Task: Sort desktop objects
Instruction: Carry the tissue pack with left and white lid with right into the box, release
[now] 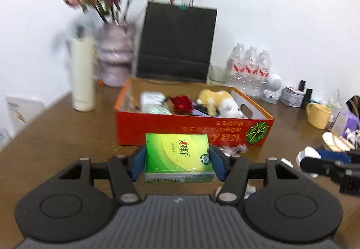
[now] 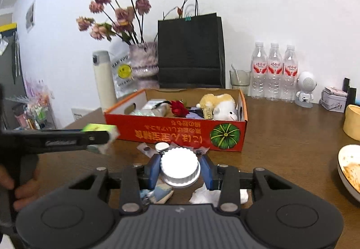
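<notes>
My left gripper (image 1: 177, 162) is shut on a green tissue pack (image 1: 177, 156), held above the brown table just in front of the orange cardboard box (image 1: 193, 132). The pack also shows at the left of the right wrist view (image 2: 99, 130). My right gripper (image 2: 180, 170) is shut on a white ribbed bottle cap (image 2: 180, 168), held before the same box (image 2: 180, 134). The box holds a plush toy (image 2: 221, 106), a red flower (image 2: 178, 108) and other small items.
Behind the box stand a black paper bag (image 2: 191, 50), a vase of dried flowers (image 2: 144, 64), a cream flask (image 2: 104, 80) and three water bottles (image 2: 273, 71). Wrappers and scraps (image 2: 157, 192) lie under my right gripper. A dirty plate (image 2: 349, 170) and a yellow cup (image 2: 352, 121) sit right.
</notes>
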